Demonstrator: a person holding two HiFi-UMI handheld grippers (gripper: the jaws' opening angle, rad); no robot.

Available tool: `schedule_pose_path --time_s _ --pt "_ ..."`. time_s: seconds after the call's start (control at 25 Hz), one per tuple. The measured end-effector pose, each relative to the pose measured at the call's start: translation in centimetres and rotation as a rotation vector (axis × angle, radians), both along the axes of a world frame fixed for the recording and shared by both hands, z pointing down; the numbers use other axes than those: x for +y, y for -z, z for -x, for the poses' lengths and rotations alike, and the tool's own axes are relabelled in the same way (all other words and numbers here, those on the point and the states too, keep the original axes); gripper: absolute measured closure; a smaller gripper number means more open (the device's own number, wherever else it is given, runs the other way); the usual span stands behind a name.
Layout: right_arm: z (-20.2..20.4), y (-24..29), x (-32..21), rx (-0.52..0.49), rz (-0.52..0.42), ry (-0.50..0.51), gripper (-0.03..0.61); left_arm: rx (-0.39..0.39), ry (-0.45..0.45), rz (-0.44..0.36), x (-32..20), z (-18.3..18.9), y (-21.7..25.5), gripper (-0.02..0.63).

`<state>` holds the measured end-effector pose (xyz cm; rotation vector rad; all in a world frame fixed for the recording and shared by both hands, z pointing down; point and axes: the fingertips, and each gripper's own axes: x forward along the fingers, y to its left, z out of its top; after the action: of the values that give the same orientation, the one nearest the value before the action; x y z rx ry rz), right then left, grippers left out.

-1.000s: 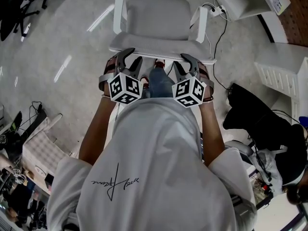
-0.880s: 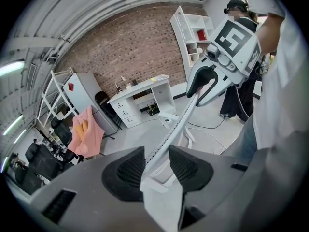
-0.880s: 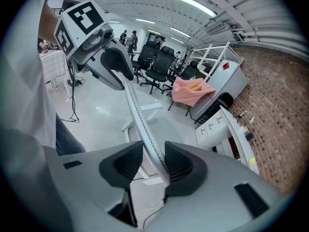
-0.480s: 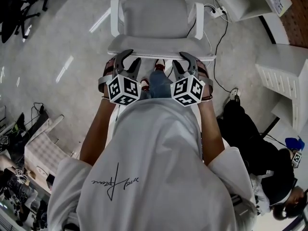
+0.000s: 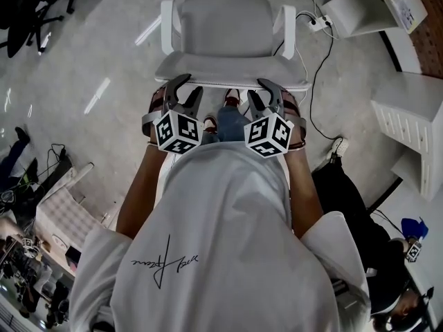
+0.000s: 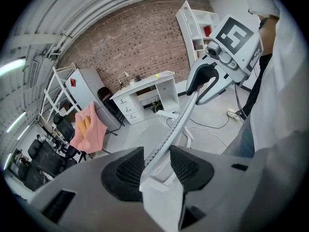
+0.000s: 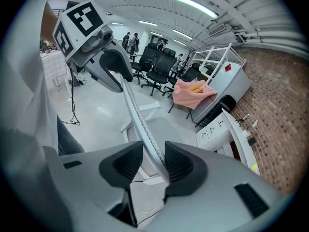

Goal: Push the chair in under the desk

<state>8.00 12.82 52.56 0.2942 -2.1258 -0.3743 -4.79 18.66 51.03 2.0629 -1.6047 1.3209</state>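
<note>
Both tools are on the white chair [image 5: 225, 30] now, out on the open floor just beyond the person. The left hand-held gripper [image 5: 187, 83] straddles the left part of the backrest's top rim [image 6: 179, 123]. Its jaws have just eased wider and stand wide, with the thin rim between them and not clamped. The right hand-held gripper [image 5: 266, 83] matches it on the right, wide, with the rim running between its pads [image 7: 179, 164]. The white bench [image 5: 360, 5] sits far right, apart from the chair.
</note>
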Motion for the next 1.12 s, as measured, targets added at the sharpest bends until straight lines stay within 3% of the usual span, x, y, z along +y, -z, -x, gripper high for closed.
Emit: schedule_pose_path --time_s 1.12 --pt "0.3 -0.5 -10.2 -0.016 -0.014 0.017 0.41 -0.004 0.067 -0.004 -8.4 -0.8 -0.7 0.443"
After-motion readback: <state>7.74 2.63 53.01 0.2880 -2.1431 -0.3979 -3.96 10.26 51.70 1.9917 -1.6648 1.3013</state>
